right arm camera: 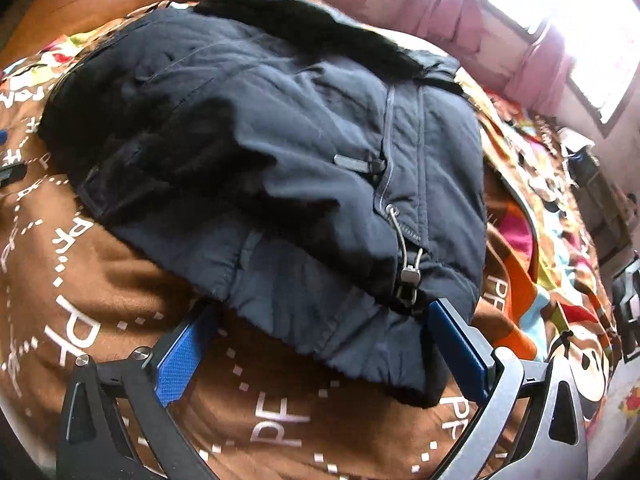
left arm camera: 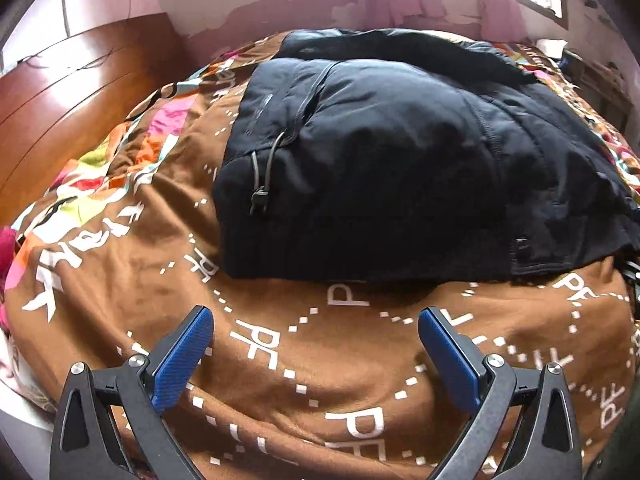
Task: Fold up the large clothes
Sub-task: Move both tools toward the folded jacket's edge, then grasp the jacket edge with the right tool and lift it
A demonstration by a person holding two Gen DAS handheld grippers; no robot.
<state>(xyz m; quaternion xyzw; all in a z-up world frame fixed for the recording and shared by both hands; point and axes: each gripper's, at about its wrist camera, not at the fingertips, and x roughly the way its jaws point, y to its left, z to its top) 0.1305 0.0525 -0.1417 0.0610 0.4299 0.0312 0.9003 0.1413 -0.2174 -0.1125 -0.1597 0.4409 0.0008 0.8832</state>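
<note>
The jacket is matt dark padded cloth with stitched seams. The blanket under it looks soft, brushed and printed. The headboard is glossy polished wood. Blue ribbed pads line the matt black tongs.

Folded dark jacket between spread gripper fingers

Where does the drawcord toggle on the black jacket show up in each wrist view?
Left wrist: the toggle sits left of centre, on the black jacket near its left edge.
Right wrist: the toggle sits right of centre, just beyond the right gripper.
Shared landmark: the brown blanket with white PF lettering.
</note>
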